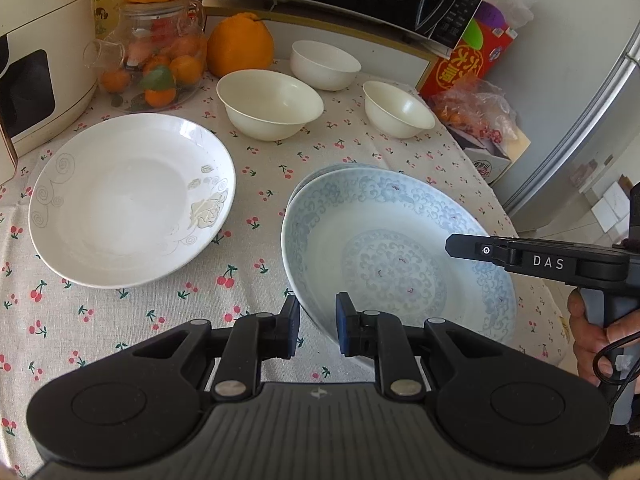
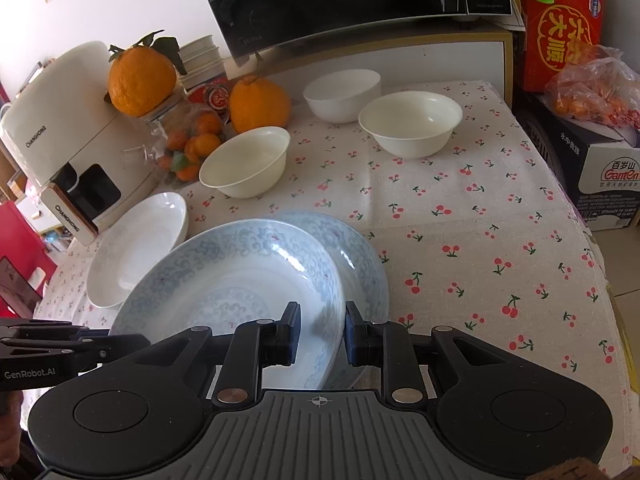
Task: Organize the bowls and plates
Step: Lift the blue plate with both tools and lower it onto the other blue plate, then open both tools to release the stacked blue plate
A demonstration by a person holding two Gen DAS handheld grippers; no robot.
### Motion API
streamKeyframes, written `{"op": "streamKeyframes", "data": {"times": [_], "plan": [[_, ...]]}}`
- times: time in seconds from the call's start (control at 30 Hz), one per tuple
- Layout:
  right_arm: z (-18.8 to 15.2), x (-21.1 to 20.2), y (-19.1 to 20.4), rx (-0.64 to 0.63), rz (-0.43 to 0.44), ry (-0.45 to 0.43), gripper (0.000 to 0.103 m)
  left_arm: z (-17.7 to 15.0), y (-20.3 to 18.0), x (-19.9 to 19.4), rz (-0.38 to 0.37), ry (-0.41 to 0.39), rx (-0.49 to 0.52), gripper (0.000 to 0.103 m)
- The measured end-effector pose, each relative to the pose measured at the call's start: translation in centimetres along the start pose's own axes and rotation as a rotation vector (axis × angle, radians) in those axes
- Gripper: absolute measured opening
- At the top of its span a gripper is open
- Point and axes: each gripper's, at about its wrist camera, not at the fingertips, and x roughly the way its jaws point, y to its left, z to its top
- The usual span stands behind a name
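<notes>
Where cherry cloth lies, three plates (image 1: pixel 132 200), three bowls (image 1: pixel 270 104)

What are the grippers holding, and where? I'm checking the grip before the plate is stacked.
Both hold the upper blue plate by its rim: left gripper on one edge, right gripper on the opposite edge.

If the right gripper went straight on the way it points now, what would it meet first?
The right gripper already grips the upper blue plate; beyond that rim, probably the lower blue plate, then the tablecloth. Depth is unclear.
</notes>
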Motion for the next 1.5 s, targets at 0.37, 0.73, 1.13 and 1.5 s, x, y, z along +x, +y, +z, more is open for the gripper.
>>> {"op": "streamKeyframes", "data": {"times": [0.37,0.73,1.13,1.5], "plan": [[0.0,1.3,0.1,-0.062,-0.063,0.01,0.022,0.6,-1.6,1.1,0.102,-0.011,0.062,0.017],[0.1,1.5,1.0,-0.137,-0.114,-0.013,0.025,0.4,-2.6,1.4,0.162,-0.011,0.12,0.019],[0.6,1.1,0.3,-0.087,-0.1,0.005,0.025,0.5,-2.3,1.4,0.136,0.001,0.104,0.021],[0.7,0.8,-0.1,-0.079,-0.121,0.022,0.027,0.5,-2.1,1.3,0.119,0.001,0.082,0.024]]}}
